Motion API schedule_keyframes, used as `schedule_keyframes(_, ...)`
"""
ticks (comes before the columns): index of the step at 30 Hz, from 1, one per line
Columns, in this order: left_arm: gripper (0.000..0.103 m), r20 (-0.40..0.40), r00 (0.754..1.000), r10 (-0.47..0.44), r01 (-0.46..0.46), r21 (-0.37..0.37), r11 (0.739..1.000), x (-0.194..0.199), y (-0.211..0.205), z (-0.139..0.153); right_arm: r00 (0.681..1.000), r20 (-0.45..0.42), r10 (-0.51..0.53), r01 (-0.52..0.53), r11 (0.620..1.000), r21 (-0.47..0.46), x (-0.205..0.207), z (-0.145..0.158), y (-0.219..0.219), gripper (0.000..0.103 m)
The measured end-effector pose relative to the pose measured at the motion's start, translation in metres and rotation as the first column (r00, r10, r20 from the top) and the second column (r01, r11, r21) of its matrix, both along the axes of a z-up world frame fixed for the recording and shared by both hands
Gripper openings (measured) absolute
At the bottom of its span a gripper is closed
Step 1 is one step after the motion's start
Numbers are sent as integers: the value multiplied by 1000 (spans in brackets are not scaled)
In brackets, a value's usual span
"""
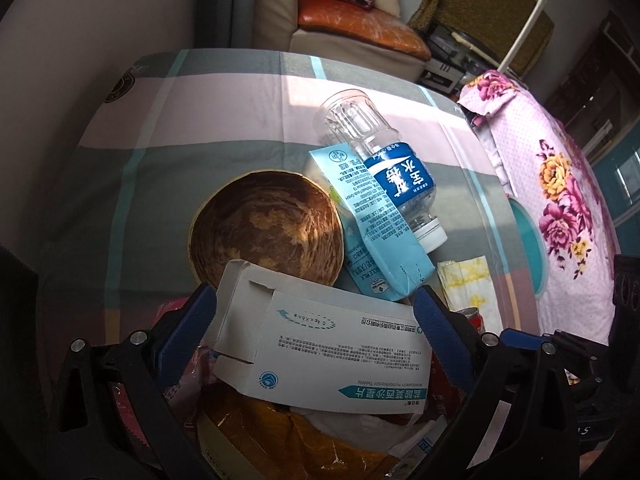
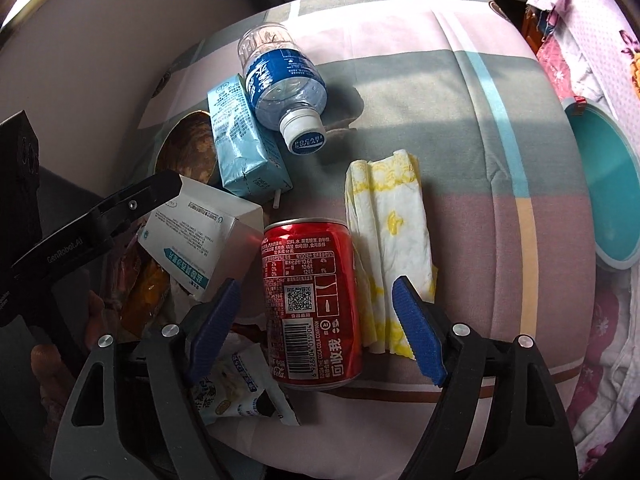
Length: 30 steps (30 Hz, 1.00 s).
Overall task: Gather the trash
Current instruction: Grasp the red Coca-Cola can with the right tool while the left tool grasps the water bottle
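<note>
My left gripper point(image 1: 316, 320) is open with a white medicine box point(image 1: 320, 348) lying between its blue fingers, on a pile of wrappers. The box also shows in the right wrist view point(image 2: 196, 236). My right gripper point(image 2: 316, 316) is open around a red cola can point(image 2: 312, 304) lying on its side on the cloth. A folded white and yellow tissue point(image 2: 390, 252) lies just right of the can. A light blue milk carton point(image 2: 244, 148) and a clear bottle with a blue label point(image 2: 284, 80) lie behind them.
A round brown wooden dish point(image 1: 266, 226) sits left of the carton. A teal bin point(image 2: 604, 188) stands off the right edge of the cloth-covered table point(image 2: 440, 100). Snack wrappers point(image 2: 240, 388) lie at the near left. A floral cloth point(image 1: 560, 184) is at the right.
</note>
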<state>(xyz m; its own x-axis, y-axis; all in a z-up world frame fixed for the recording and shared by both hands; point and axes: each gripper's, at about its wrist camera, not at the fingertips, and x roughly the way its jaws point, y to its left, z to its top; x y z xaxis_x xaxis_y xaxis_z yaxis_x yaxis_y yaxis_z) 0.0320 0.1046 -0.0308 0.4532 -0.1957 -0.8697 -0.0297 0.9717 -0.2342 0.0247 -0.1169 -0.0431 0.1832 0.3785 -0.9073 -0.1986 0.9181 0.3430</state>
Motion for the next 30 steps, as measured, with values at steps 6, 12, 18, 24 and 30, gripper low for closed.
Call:
schedule_keyframes(6,99,-10,1000,5,-5,1,1000,0,3,-5,1000,-14,15,-15,1000,-21,1,-7,9,70)
schedule_keyframes(12,99,-23,1000,12,-12,-2,1000,2,4,-9,999,-32,20,-21,999,-25,3,-16,16,69)
schedule_keyframes(18,99,-30,999,14,-13,13,1000,2,2,-11,999,-21,37,-37,999,-7,2,-22,17,55)
schedule_keyframes(24,99,-36,999,12,-12,8,1000,12,-4,-6,999,32,-13,11,999,39,12,0,-4,55)
schedule_keyframes(30,99,-16,1000,-9,9,16,1000,36,-18,10,995,80,-63,59,997,54,26,17,-27,55)
